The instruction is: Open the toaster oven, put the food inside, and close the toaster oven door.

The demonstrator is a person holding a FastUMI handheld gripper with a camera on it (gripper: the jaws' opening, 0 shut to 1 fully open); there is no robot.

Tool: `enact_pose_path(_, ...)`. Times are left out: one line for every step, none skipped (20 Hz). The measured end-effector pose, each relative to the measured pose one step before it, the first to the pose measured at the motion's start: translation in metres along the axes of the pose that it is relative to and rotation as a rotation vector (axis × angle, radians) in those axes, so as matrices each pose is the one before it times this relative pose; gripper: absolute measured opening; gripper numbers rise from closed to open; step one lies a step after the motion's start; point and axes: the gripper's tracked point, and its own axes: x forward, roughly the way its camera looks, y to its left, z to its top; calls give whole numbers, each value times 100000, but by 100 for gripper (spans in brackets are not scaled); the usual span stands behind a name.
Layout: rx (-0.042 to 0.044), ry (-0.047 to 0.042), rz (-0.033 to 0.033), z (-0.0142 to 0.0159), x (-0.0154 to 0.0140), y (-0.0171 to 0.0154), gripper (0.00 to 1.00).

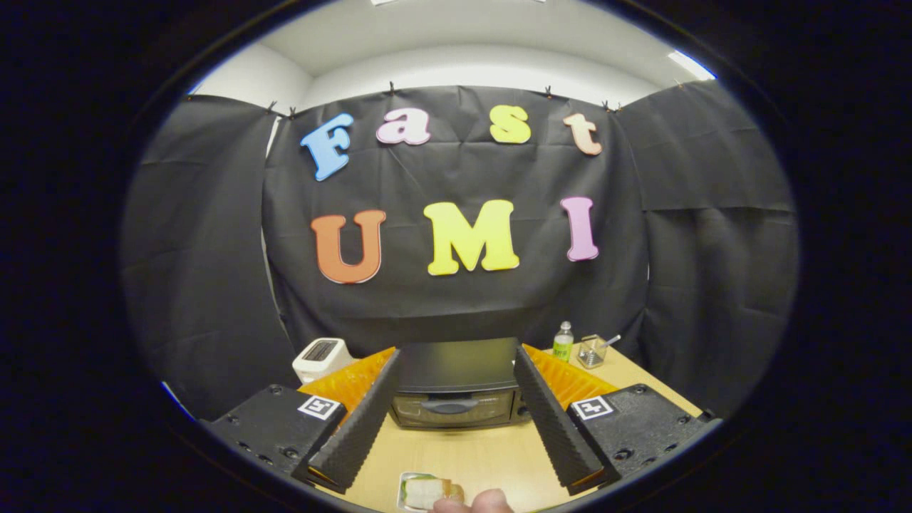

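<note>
A black toaster oven (454,385) stands on the wooden table (470,456) against the booth wall, its door with a curved handle (450,406) shut. My gripper (456,360) is open, held high above the table, and the oven shows between and beyond its two fingers (360,427). Down at the near table edge, below the fingers, lies a sandwich (431,491) on a small white plate (405,491). A person's fingertips (474,502) touch the plate's near side.
A white pop-up toaster (320,356) sits left of the oven. To the oven's right stand a small green-labelled bottle (563,342) and a clear glass container (591,350) with a spoon in it. Bare tabletop lies between oven and plate.
</note>
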Motion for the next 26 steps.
enact_pose_path(-17,1683,503,-844,684,199,100)
enact_pose_path(57,1469,618,-742,947,242,100)
enact_pose_path(183,903,623,-710,869,192,100)
enact_pose_path(-86,1651,188,-784,911,62,100)
enact_pose_path(142,1283,306,-718,943,22,100)
enact_pose_path(240,1230,579,-647,968,158,100)
enact_pose_path(-115,1972,308,-649,1078,46,100)
enact_pose_path(-240,1387,298,-666,1107,-43,100)
enact_pose_path(-269,1178,-155,-424,1162,-120,100)
enact_pose_path(-412,1075,-45,-486,1312,-101,100)
enact_pose_path(-351,951,-229,-501,1341,-72,100)
enact_pose_path(-282,1403,-398,-677,1240,-143,100)
enact_pose_path(93,1465,-203,-568,1382,-111,100)
enact_pose_path(223,969,-156,-487,1313,37,100)
enact_pose_path(-218,823,-245,-438,1295,-78,100)
enact_pose_path(-694,838,-381,-604,1177,-113,100)
enact_pose_path(-591,898,77,-652,1238,-80,100)
enact_pose_path(-634,1204,172,-662,1200,-45,100)
enact_pose_path(-365,1439,180,-626,1106,1,100)
enact_pose_path(-620,1305,-101,-704,959,-185,100)
enact_pose_path(-768,1226,-300,-612,968,-119,100)
enact_pose_path(-602,974,-49,-553,797,-80,100)
enact_pose_path(-711,1145,-224,-440,686,-112,100)
enact_pose_path(-520,1150,-766,-424,344,-116,100)
enact_pose_path(-230,-2580,31,7,925,-134,100)
enact_pose_path(-716,1252,658,-266,-851,337,100)
